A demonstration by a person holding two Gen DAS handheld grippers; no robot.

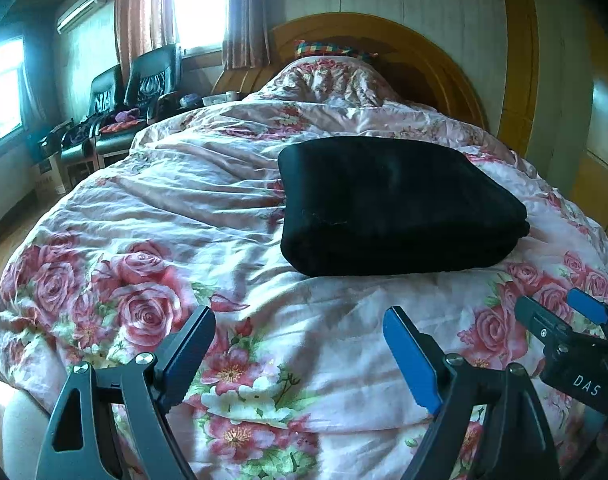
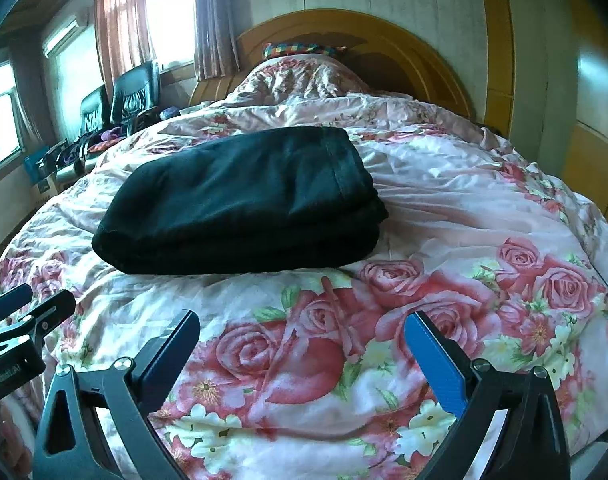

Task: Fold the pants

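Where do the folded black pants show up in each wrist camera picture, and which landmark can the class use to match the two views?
Left wrist view: the folded black pants lie right of centre on the flowered bedspread.
Right wrist view: the pants lie left of centre on the same bedspread.
Shared landmark: the arched wooden headboard behind the pants in both views.

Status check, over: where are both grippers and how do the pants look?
Left gripper open, empty, clear of cloth. Right gripper same. Black fabric pants folded in a compact stack on the floral quilt. Nothing in the way.
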